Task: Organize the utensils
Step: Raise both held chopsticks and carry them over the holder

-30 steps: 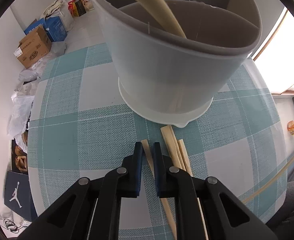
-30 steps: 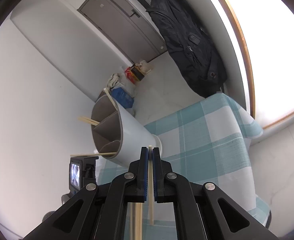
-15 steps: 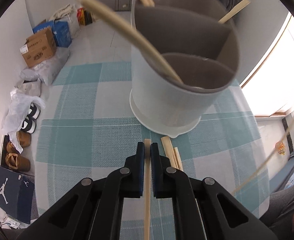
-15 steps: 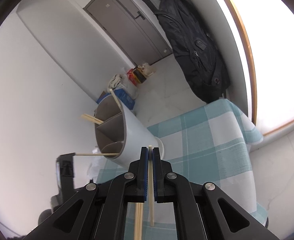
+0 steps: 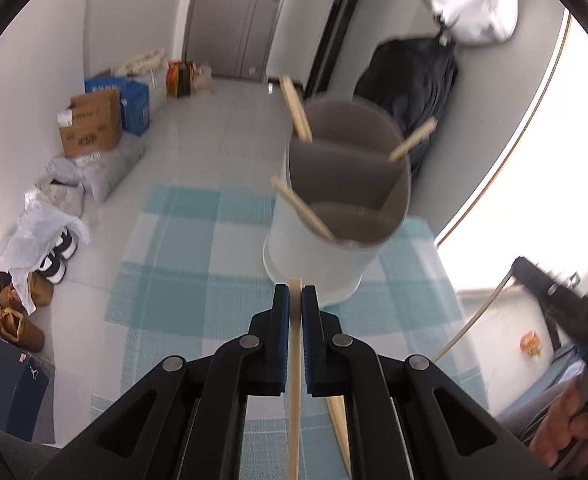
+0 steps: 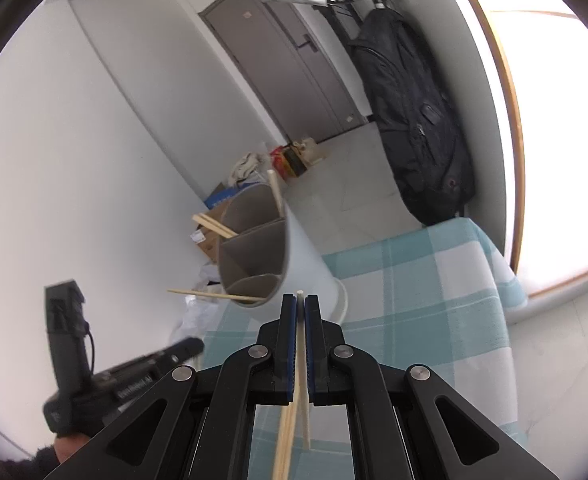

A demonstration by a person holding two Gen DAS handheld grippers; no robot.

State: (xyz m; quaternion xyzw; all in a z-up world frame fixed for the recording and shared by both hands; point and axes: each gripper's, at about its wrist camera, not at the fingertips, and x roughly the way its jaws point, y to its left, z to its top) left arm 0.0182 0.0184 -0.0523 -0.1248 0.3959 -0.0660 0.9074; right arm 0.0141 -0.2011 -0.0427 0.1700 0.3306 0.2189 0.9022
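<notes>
both hand-held grippers clamp chopsticks above a teal checked tablecloth [image 5: 197, 280]; boxes [image 5: 89, 128] line the wall.

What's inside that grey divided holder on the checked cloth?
The holder has three compartments. Wooden chopsticks lean out of them: a pair at the far side, single ones elsewhere. Their lower ends and the compartment floors are hidden by the walls.

Utensil holder [image 5: 334, 216] stands on table [image 5: 181, 292] near far edge, chopsticks [image 5: 296, 108] leaning in its compartments. One chopstick [image 5: 340, 424] lies on table near front edge. Boxes [image 5: 89, 128] & shoes [image 5: 53, 256] on floor beyond table's left edge; backpack [image 6: 418, 120] behind far edge, by wall.
</notes>
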